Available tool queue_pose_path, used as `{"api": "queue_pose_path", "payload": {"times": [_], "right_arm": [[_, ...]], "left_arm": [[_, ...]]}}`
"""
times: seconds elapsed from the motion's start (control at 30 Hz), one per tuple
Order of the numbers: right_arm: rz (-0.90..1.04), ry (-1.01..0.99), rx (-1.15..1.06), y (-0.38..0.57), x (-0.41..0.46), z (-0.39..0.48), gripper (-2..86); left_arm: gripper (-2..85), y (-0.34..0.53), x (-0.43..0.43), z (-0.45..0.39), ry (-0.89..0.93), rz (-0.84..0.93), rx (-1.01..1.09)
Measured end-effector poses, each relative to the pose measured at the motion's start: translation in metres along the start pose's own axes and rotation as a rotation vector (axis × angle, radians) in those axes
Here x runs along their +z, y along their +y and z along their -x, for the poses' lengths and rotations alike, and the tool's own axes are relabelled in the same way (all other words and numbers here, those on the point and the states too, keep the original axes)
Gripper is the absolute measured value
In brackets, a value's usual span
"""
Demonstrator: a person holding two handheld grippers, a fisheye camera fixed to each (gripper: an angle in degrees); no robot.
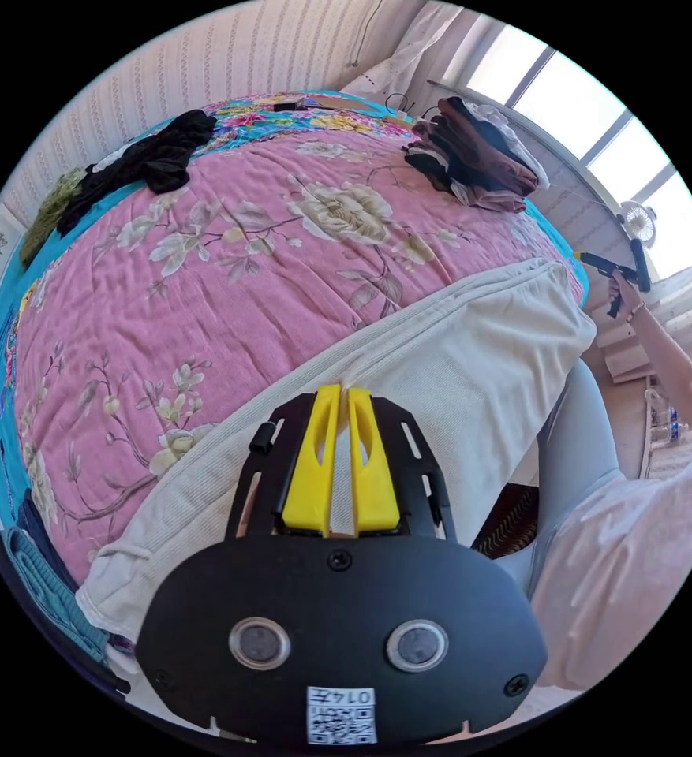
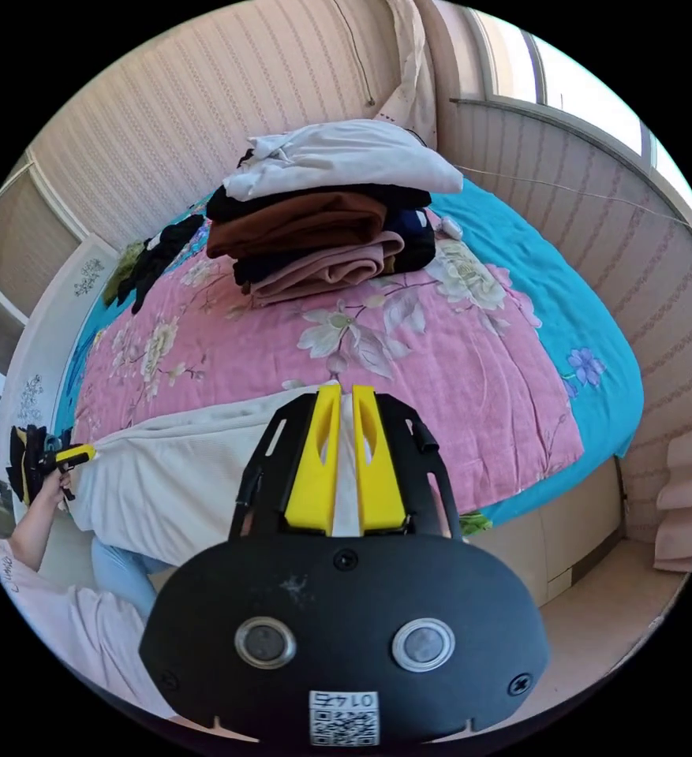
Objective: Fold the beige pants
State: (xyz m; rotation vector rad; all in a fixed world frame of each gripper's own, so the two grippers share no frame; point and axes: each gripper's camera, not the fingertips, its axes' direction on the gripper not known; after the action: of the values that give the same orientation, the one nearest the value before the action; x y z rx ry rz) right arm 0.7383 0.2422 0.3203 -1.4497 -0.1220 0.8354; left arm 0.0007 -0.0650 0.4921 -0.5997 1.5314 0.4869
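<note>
Both grippers clamp the beige pants (image 1: 456, 371): left gripper (image 1: 344, 394) on one edge, right gripper (image 2: 346, 394) on the other (each pair of yellow jaws nearly together). Pants stretch between them across the pink quilt (image 1: 227, 260), near a folded stack (image 2: 322, 213).

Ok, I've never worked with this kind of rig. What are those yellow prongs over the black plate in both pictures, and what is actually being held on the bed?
Each picture comes from a fisheye camera riding on a handheld gripper; the yellow prongs are its jaws. In the left gripper view, the left gripper is closed on the ribbed beige pants. In the right gripper view, the right gripper pinches their other end. The pants stretch across a pink floral bedspread between them. Farther back sits a stack of folded clothes and a loose black garment.
</note>
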Motion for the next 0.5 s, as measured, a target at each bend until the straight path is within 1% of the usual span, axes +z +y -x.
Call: {"api": "queue_pose_path", "payload": {"times": [0.07,0.1,0.13,0.17,0.23,0.27,0.33,0.43,0.5], "right_arm": [[0.094,-0.047,0.055,-0.007,0.019,-0.016,9.1],[0.166,-0.089,0.069,-0.009,0.031,-0.024,8.0],[0.198,-0.126,0.082,-0.010,0.034,-0.031,6.4],[0.191,-0.144,0.092,-0.010,0.031,-0.034,5.4],[0.080,-0.242,0.096,-0.010,0.001,-0.041,3.2],[0.062,-0.254,0.085,-0.011,-0.008,-0.041,3.0],[0.018,-0.239,0.016,-0.018,-0.044,-0.039,2.2],[0.068,-0.230,-0.005,-0.038,-0.058,-0.045,1.7],[0.123,-0.200,0.003,-0.053,-0.047,-0.047,1.5]], "left_arm": [[2.5,-0.002,0.007,-0.002,-0.010,0.027,0.005],[3.5,-0.005,0.015,-0.004,-0.022,0.069,0.010],[3.6,-0.008,0.026,-0.008,-0.042,0.124,0.027],[3.7,-0.009,0.031,-0.010,-0.055,0.145,0.042],[1.7,-0.013,0.033,-0.018,-0.094,0.151,0.103],[1.1,-0.015,0.031,-0.019,-0.101,0.146,0.101],[-0.4,-0.018,0.010,-0.017,-0.119,0.084,0.096],[-0.8,-0.026,-0.010,-0.003,-0.082,0.024,0.051],[-0.8,-0.037,-0.002,0.005,-0.076,0.055,0.028]]}}
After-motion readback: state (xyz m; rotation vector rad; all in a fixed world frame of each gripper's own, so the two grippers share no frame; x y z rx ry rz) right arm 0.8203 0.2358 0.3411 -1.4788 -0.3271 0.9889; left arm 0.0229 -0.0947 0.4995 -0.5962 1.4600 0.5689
